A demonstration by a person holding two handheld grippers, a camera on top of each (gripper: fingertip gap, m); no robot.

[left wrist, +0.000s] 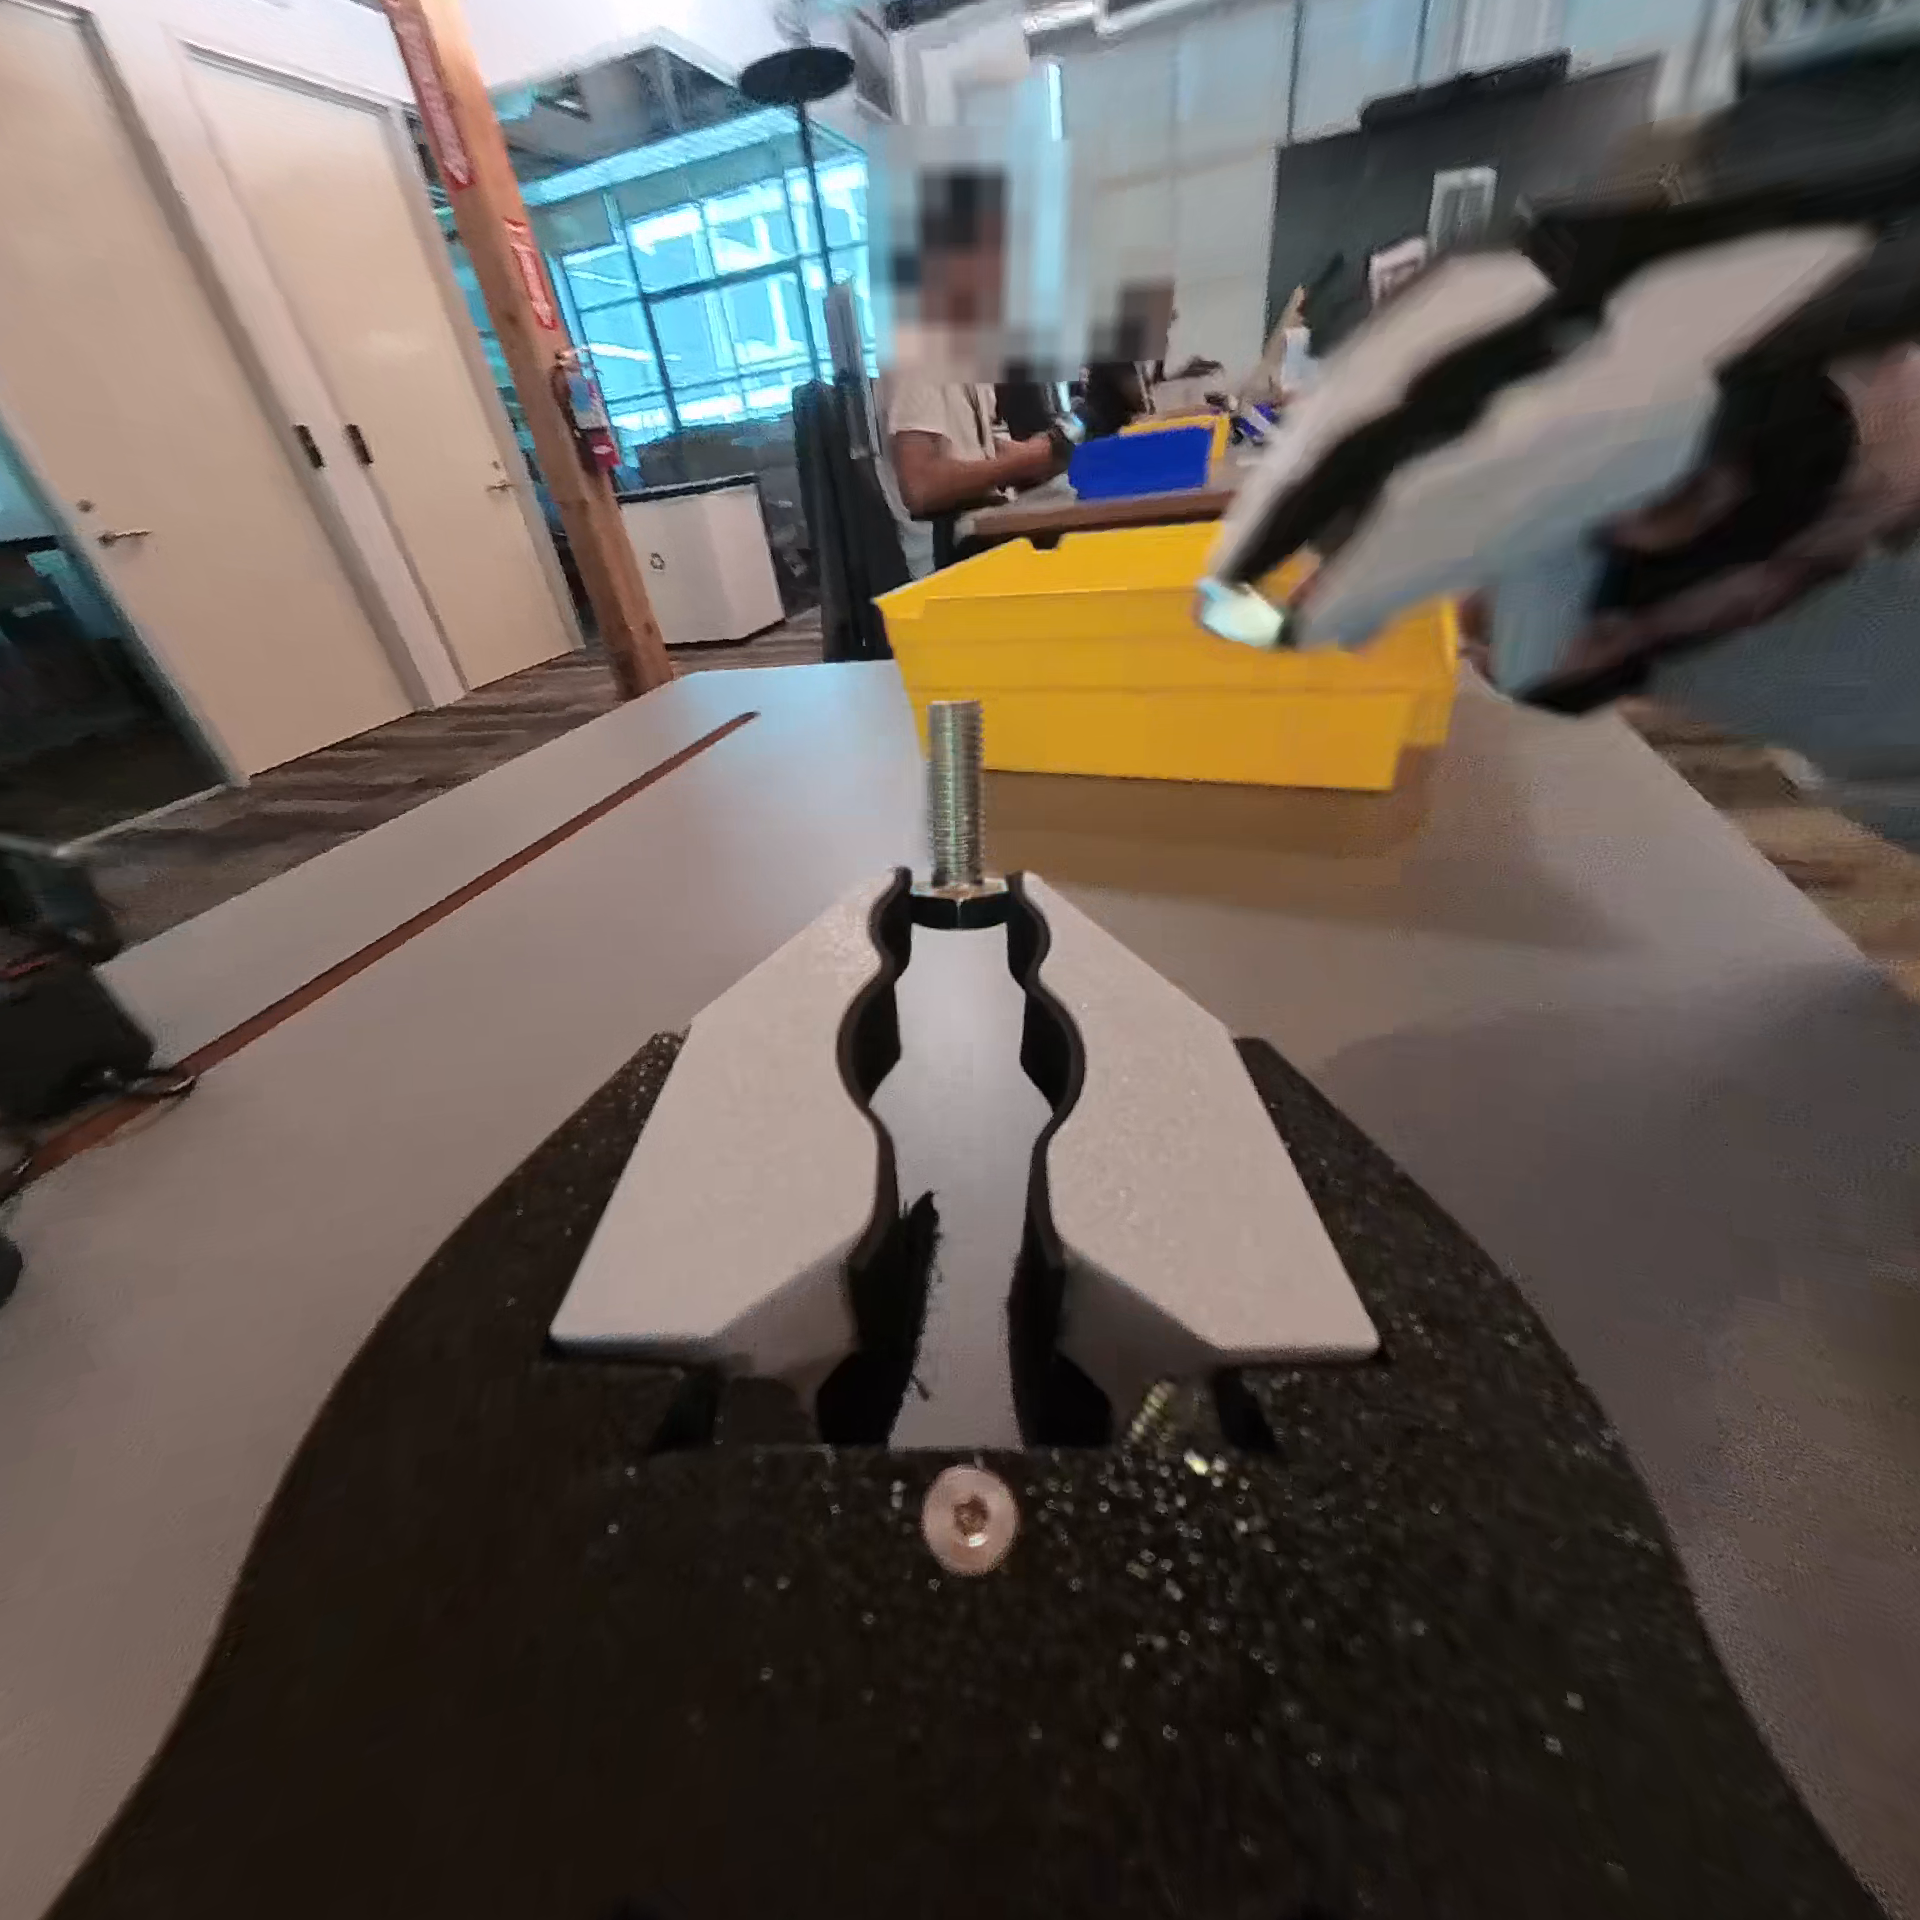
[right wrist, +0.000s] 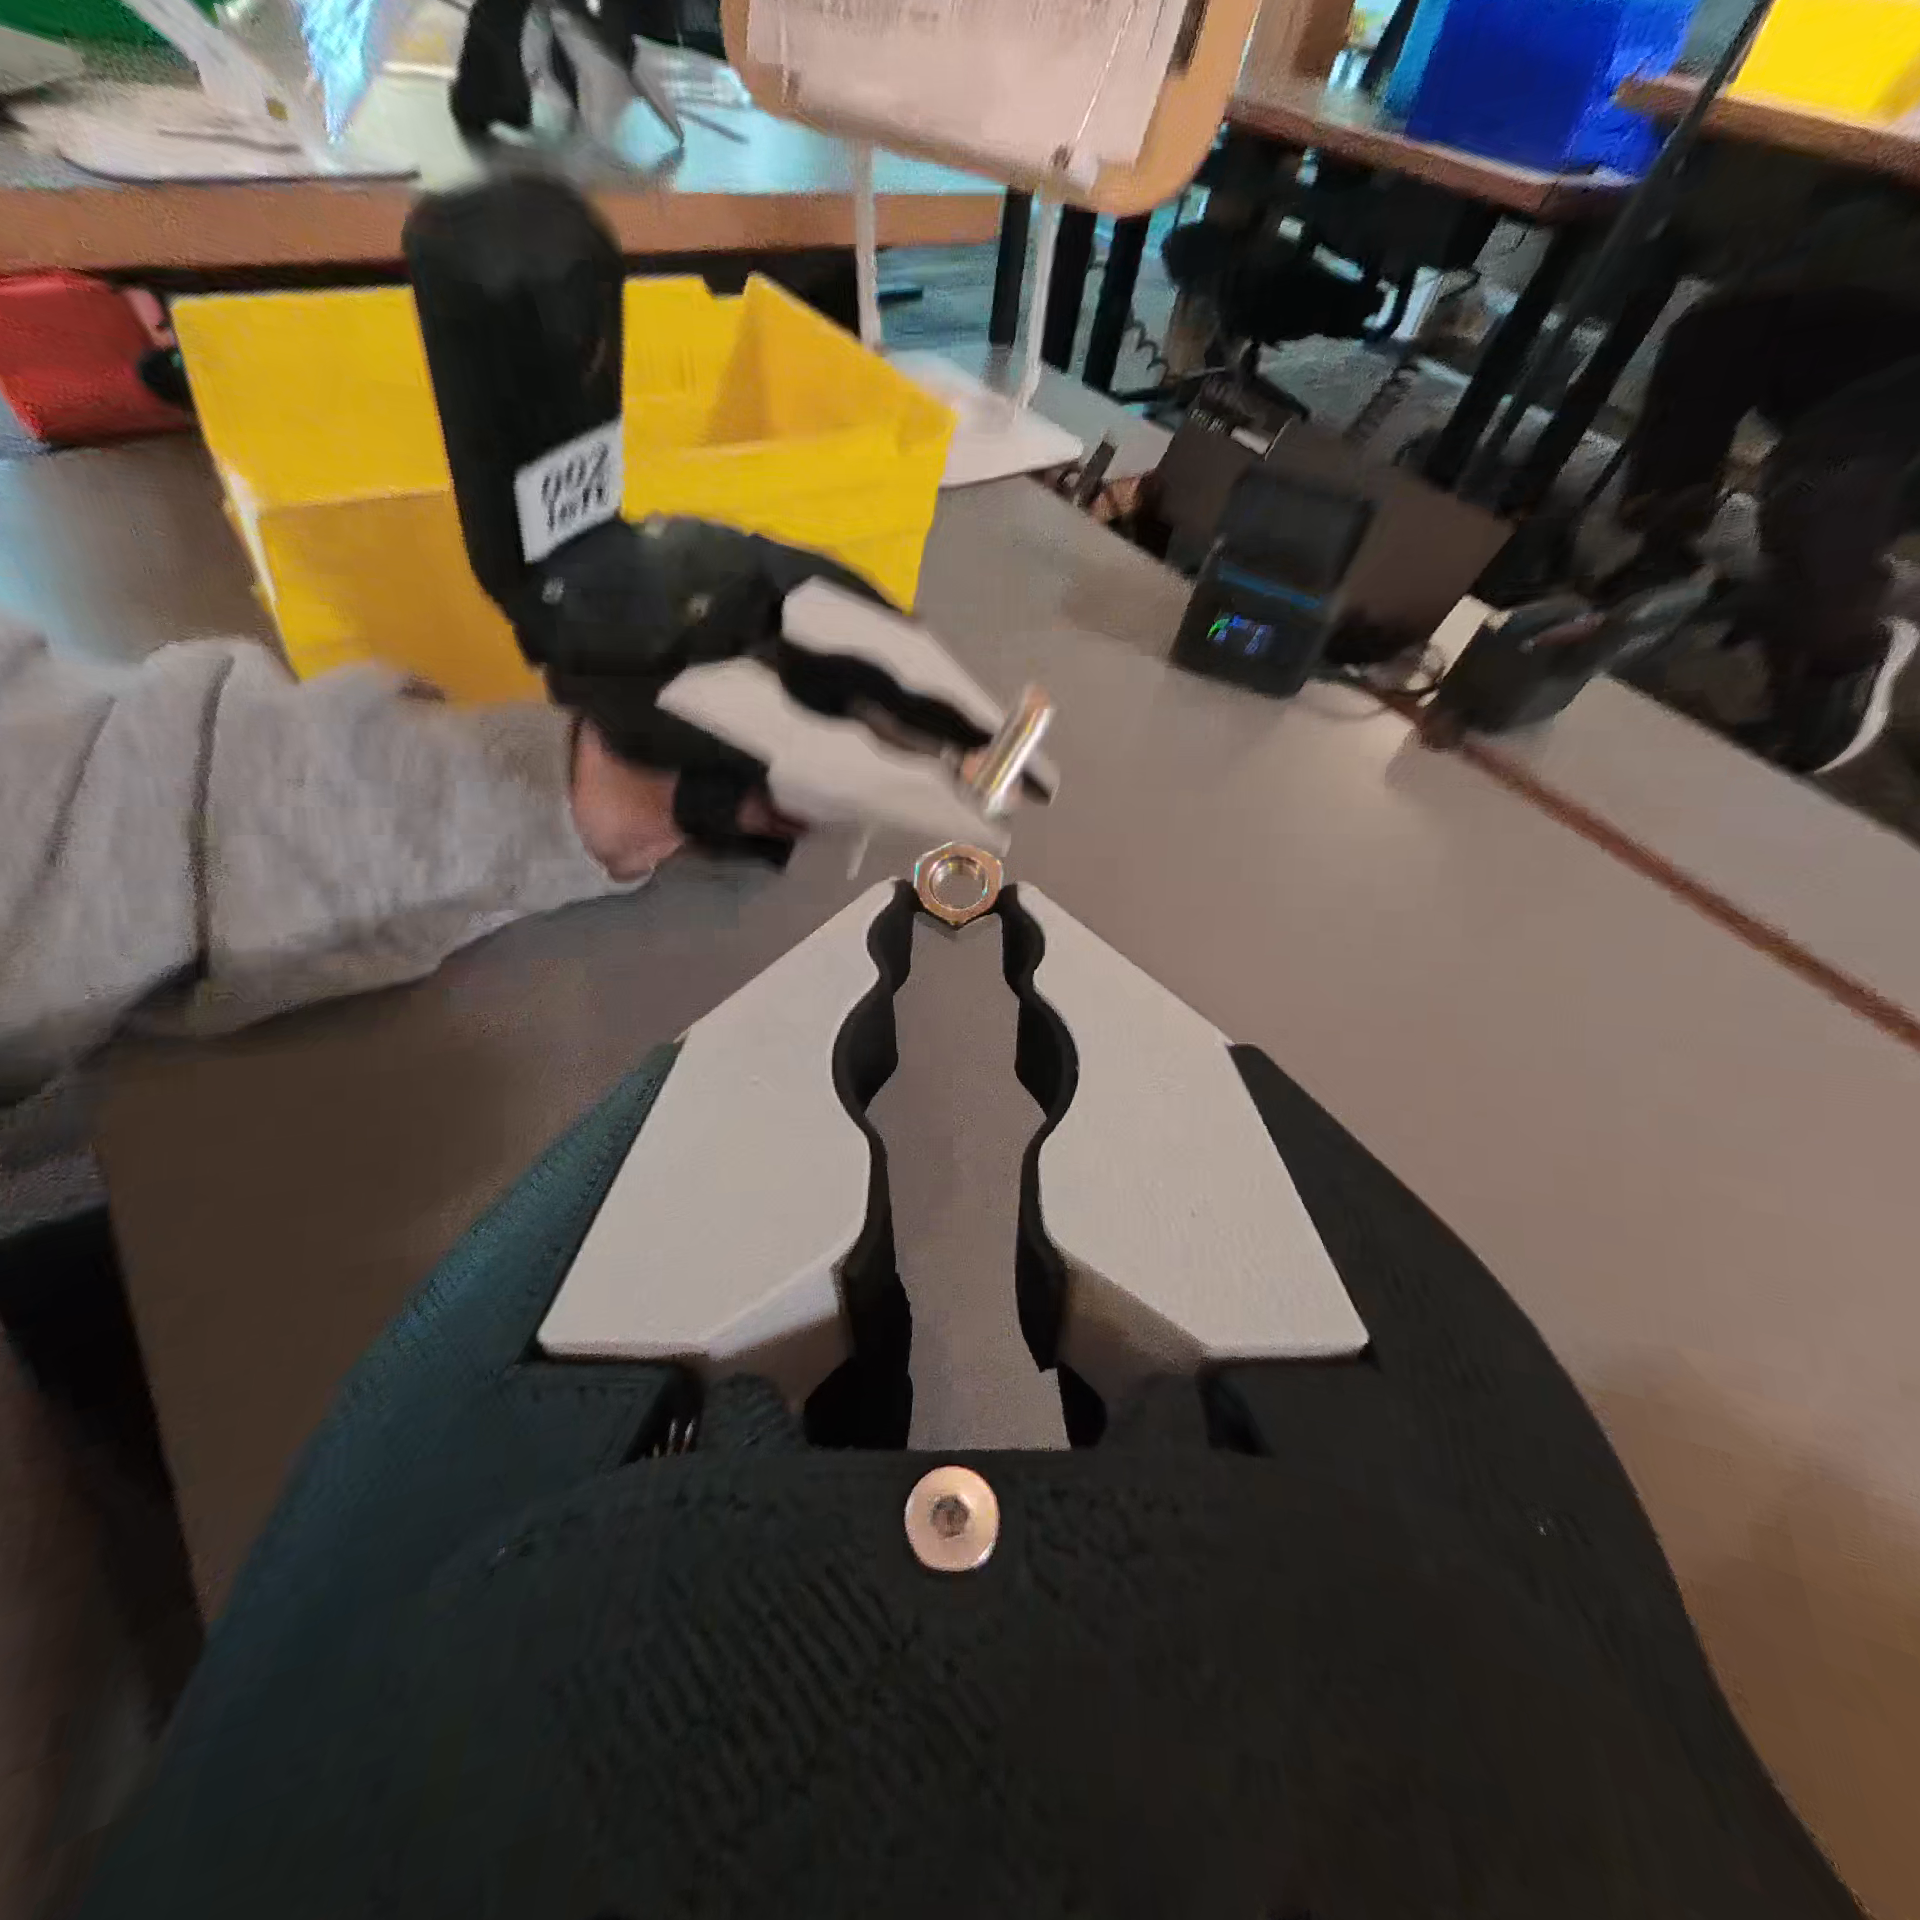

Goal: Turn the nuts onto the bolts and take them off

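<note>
My left gripper [left wrist: 961,902] is shut on the hex head of a silver bolt [left wrist: 956,795], whose threaded shaft stands upright above the grey table. My right gripper [right wrist: 956,899] is shut on a silver hex nut [right wrist: 956,881], its hole facing the camera. In the left wrist view the right gripper [left wrist: 1262,613] hangs at the upper right with the nut [left wrist: 1242,613] at its tips, above and to the right of the bolt and apart from it. In the right wrist view the left gripper [right wrist: 977,764] holds the bolt [right wrist: 1008,748] just beyond the nut.
A yellow bin [left wrist: 1164,675] stands on the grey table [left wrist: 520,935] behind the bolt; it also shows in the right wrist view [right wrist: 343,488]. A person's grey sleeve [right wrist: 208,821] rests on the table at left. A small black device [right wrist: 1262,592] sits at the far right edge. People work at farther desks. Tip to tip, the grippers are about 6 centimeters apart.
</note>
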